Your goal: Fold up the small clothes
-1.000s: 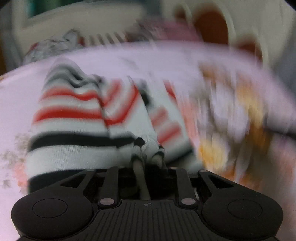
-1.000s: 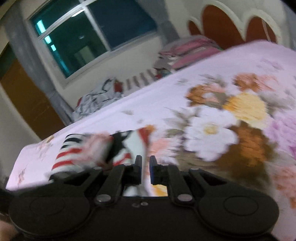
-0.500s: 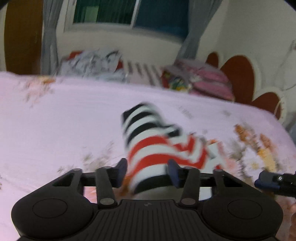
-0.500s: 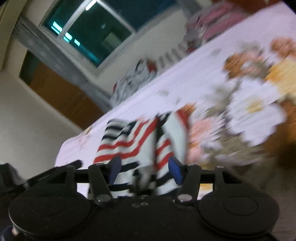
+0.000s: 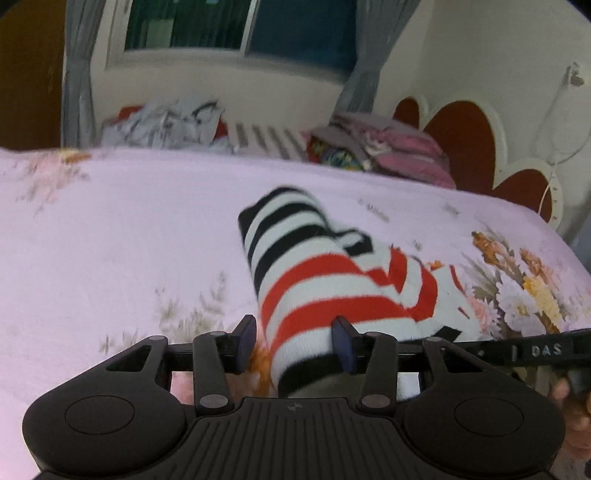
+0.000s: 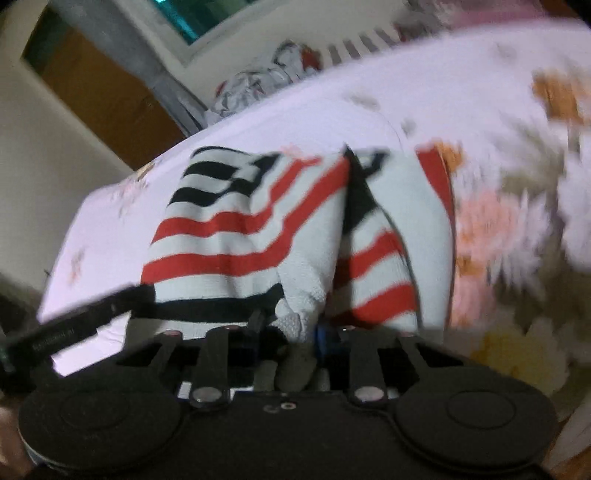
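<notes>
Striped garment (image 6: 258,236) could slip: our right hand-held gripper (image 6: 286,338) pinches only its 6 o'clock edge, our left hand-held gripper (image 5: 295,343) straddling it spread apart.

The garment (image 5: 332,280) is lying on the bed (image 5: 110,240), extending from 6 o'clock toward 12 o'clock in the left wrist view. The left gripper (image 5: 295,345) is sitting at 6 o'clock, its fingers straddling the garment's near end. At 12 o'clock, behind the bed, a clothes heap (image 5: 166,123) is lying below the window (image 5: 236,26). Pillows (image 5: 399,151) are resting at 1 o'clock, the headboard (image 5: 476,147) at 2 o'clock. In the right wrist view, the right gripper (image 6: 288,338) is pinching the garment's near fold at 6 o'clock.
</notes>
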### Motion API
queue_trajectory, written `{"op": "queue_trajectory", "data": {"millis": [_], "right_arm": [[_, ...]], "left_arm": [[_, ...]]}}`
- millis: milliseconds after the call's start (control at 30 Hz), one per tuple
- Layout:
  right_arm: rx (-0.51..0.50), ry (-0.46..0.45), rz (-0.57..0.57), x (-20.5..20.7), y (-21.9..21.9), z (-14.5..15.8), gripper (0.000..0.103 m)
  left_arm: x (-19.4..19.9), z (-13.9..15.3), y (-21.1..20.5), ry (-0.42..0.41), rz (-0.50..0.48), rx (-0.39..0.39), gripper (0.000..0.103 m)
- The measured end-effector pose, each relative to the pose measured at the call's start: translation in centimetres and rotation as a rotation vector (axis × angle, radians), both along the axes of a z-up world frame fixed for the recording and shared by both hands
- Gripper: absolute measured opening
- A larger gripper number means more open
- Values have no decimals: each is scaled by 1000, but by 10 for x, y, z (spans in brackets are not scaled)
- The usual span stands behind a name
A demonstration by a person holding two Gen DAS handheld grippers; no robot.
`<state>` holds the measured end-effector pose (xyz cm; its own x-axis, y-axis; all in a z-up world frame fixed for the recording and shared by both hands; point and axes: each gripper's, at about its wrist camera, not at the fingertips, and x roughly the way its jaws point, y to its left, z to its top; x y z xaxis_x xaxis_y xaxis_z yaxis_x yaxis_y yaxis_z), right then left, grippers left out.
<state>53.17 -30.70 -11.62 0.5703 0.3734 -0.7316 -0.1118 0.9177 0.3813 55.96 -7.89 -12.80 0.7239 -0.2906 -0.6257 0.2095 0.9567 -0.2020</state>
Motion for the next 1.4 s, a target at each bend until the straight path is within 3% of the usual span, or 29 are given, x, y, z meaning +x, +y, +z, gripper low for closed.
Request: {"op": "queue_trajectory", "data": {"millis": [100, 200, 233, 300, 333, 400, 533, 600, 633, 833, 900, 1033, 1100, 1167, 1267, 1333, 1400], "right_arm": [[-82, -121, 31, -17, 4, 27, 21], [-104, -202, 6, -35, -10, 44, 21], [-113, -208, -7, -38, -15, 43, 21], [-106, -138, -40, -33, -28, 22, 21], [-109, -67, -70, -28, -34, 3, 21], [-36, -45, -108, -27, -42, -14, 22], [-10, -67, -114, -26, -48, -2, 27], [0, -131, -145, -19, -58, 7, 42], [19, -123, -164, -9, -65, 8, 44], [142, -13, -219, 52, -83, -13, 40], [132, -32, -214, 51, -81, -13, 10], [34, -132, -189, 24, -77, -2, 9], [-4, -69, -192, 32, -78, -19, 9], [34, -33, -222, 41, -84, -32, 10], [-27, -32, -195, 43, -77, -24, 11], [-68, -48, -208, 35, -74, -10, 22], [-74, -99, -198, 17, -73, 10, 23]], "left_arm": [[3, 9, -3, -21, -36, -34, 22], [11, 14, -20, -19, -110, -16, 22], [17, 10, -29, 15, -138, 13, 22], [26, -2, -46, 77, -169, 104, 23], [26, -4, -53, 57, -191, 132, 23], [25, -4, -64, 40, -205, 198, 24], [26, 4, -61, 48, -238, 214, 24], [29, 15, -53, 18, -233, 173, 24], [32, 17, -48, 7, -218, 155, 24], [59, 8, -51, 39, -212, 172, 24], [61, 7, -56, 38, -228, 183, 24], [59, 4, -62, 42, -286, 184, 24], [62, -5, -71, 65, -299, 228, 24], [64, -6, -80, 69, -300, 262, 24], [62, -4, -84, 63, -305, 289, 24], [57, 4, -81, 60, -289, 277, 24], [41, 20, -70, 34, -293, 203, 24]]}}
